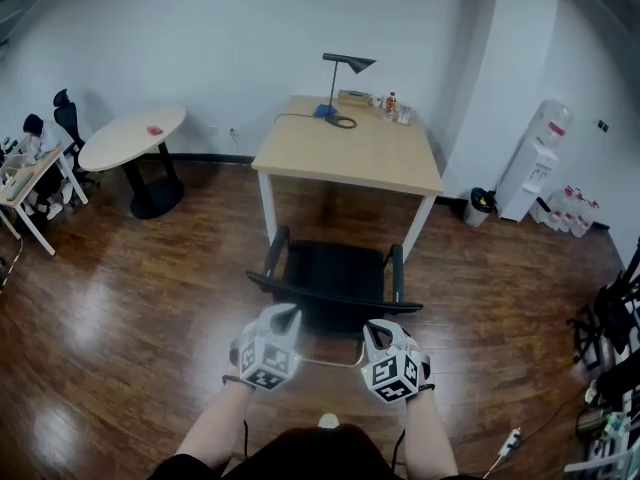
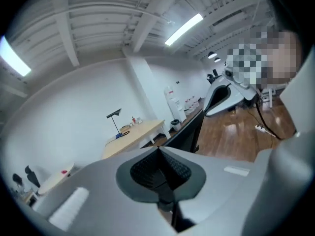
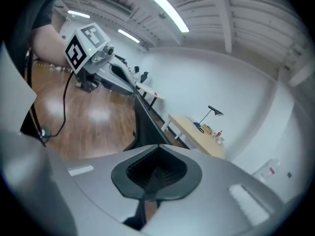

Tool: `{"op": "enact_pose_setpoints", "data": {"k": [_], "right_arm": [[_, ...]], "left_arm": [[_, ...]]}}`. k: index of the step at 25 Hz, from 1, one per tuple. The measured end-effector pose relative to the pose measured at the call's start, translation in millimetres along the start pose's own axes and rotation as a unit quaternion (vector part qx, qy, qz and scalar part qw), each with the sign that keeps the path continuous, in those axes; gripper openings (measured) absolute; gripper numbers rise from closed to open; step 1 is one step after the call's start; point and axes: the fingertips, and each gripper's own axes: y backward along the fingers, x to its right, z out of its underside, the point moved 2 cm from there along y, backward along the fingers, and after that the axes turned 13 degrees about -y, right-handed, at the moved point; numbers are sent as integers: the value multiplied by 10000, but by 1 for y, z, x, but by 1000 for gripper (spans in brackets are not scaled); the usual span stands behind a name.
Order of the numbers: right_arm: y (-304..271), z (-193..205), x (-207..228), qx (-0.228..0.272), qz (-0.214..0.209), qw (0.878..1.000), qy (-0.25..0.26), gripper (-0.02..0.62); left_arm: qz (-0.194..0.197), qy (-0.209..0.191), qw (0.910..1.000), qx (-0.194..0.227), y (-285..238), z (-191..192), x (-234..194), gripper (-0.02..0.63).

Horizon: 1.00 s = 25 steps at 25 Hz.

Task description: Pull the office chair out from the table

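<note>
While the surface (image 1: 350,158) stands against the far wall, the office chair (image 1: 335,268) sits just before its front edge, backrest (image 1: 335,296) toward the person. The left claw (image 1: 284,316) and right claw (image 1: 376,330) hover just behind that backrest, both clenched on nothing. Step, as judged: approach to grasp. The next move calls for opening both claws over the backrest rim.

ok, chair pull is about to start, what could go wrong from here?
1. The left gripper and right gripper both have jaws together on nothing, just behind the office chair backrest. With no grip, a pull may slip off.
2. The armrests sit near the table legs. A skewed pull could bump one and shake the lamp.
3. A power strip lies on the floor behind-right. Backing feet or the chair could snag it.
</note>
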Motion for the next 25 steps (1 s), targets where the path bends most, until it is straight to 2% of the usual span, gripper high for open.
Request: {"op": "enact_pose_setpoints", "data": {"k": [2,5,11,19,21,25], "right_arm": [[15,1,-12,207,61,9975,-674,12],[34,0,-30,487,72,9879,-1468,13],[78,-2,-61,1013,314,9699,-2191,14],[144,-3,-94,1946,248,9357,-2931,13],[155,-2,-107,2019,242,9351,-2901,13],[170,0,-137,2020,169,9441,-2600,13]], "left_arm": [[-74,519,9984,209,20,1,3,2],[-234,1246,9908,483,51,5,2,2],[-675,1968,9743,859,117,12,-2,2],[-1105,2053,9592,1599,202,9,5,2],[-1142,2032,9565,1756,221,10,7,2],[-1271,1863,9562,1865,255,29,18,2]]}}
